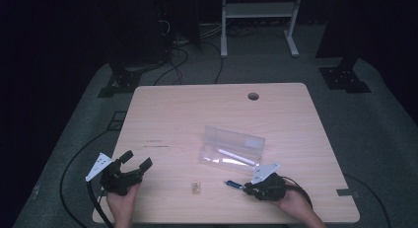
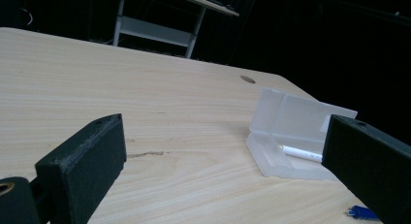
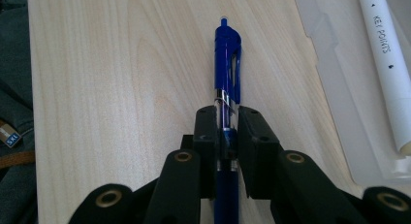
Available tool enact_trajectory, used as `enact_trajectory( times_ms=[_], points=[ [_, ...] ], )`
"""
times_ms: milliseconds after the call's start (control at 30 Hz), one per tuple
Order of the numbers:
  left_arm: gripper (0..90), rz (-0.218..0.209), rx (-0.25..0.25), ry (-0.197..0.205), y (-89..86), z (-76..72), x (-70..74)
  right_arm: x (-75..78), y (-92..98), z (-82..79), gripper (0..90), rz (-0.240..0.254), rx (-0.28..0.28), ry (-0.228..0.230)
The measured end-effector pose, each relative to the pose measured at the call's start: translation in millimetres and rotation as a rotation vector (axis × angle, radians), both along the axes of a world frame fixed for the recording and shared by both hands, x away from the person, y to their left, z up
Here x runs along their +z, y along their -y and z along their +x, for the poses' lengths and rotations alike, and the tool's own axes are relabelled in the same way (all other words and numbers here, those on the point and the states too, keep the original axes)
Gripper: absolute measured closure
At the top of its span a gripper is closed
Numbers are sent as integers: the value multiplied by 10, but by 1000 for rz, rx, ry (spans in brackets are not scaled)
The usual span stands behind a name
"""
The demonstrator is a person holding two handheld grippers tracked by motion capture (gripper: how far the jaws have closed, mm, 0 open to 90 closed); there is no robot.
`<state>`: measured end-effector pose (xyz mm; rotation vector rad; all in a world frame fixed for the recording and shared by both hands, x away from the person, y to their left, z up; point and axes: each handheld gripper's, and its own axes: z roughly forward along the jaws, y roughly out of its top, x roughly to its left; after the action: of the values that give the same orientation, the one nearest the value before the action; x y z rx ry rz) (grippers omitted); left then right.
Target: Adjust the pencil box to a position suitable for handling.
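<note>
Overhead first: wooden table (image 1: 172, 114) mid-frame, dark floor around it. Left gripper (image 1: 136, 160) sits lower left of the frame, jaws spread wide, nothing between them. Right gripper (image 1: 245, 187) is lower right, closed on a blue pen (image 1: 231, 184) whose end sticks out toward frame left. Clear plastic case (image 1: 231, 145) lies open just above the right gripper, right of centre, with a white pen (image 1: 238, 156) inside. Small tan object (image 1: 196, 187) lies on the table between the two grippers, too small to identify. Round hole (image 1: 253, 96) near the table's far edge.

Left gripper view: both black jaws far apart at the lower left and right edges, empty. Case (image 2: 286, 136) stands open at right of centre, white pen (image 2: 301, 153) lying in its lower half. A bit of blue pen (image 2: 362, 213) shows lower right.

Right gripper view: jaws pinched tight on the blue pen (image 3: 227, 64) around its barrel, clip end pointing to the top of the frame. Case edge (image 3: 334, 88) and white pen (image 3: 387, 64) lie at the upper right.
</note>
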<state>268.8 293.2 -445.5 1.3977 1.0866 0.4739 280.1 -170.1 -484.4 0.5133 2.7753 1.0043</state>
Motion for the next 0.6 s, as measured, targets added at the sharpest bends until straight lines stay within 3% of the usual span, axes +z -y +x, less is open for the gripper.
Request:
enact_trajectory(
  times_ms=[467, 600],
  points=[
    [11, 3, -1, 0, -2, 4, -2, 11, 1, -14, 790, 4, -3, 6],
    [11, 5, -3, -3, 8, 3, -1, 31, 16, -13, 790, 25, -9, 4]
  ],
)
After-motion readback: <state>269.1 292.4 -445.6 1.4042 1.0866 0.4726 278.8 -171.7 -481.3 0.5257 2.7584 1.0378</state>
